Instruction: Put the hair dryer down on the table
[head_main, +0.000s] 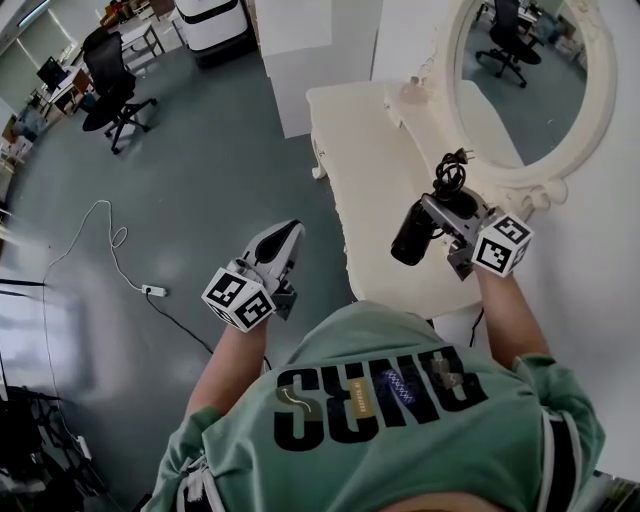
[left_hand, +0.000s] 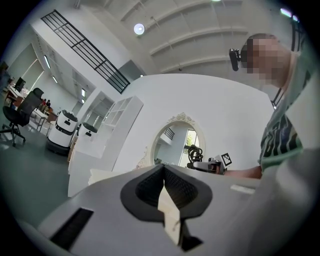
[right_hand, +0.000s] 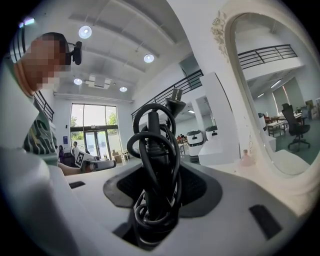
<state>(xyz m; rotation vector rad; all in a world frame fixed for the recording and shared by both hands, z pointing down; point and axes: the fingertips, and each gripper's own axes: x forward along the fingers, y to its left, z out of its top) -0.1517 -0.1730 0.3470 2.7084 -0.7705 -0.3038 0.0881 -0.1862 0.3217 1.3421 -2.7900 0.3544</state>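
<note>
My right gripper (head_main: 447, 207) is shut on a black hair dryer (head_main: 411, 233), held in the air above the near right part of the cream dressing table (head_main: 370, 170). Its barrel points left and down, and its coiled cord with the plug (head_main: 451, 172) sticks up. In the right gripper view the cord-wrapped handle (right_hand: 155, 165) stands between the jaws of the right gripper (right_hand: 157, 205). My left gripper (head_main: 289, 234) is shut and empty, over the floor left of the table. The left gripper view shows the left gripper's (left_hand: 165, 192) jaws together.
An oval mirror (head_main: 530, 80) in an ornate frame stands at the table's back right. Left of the table are grey floor, a power strip with a white cable (head_main: 153, 291), a black office chair (head_main: 110, 85) and a white cabinet (head_main: 295, 60).
</note>
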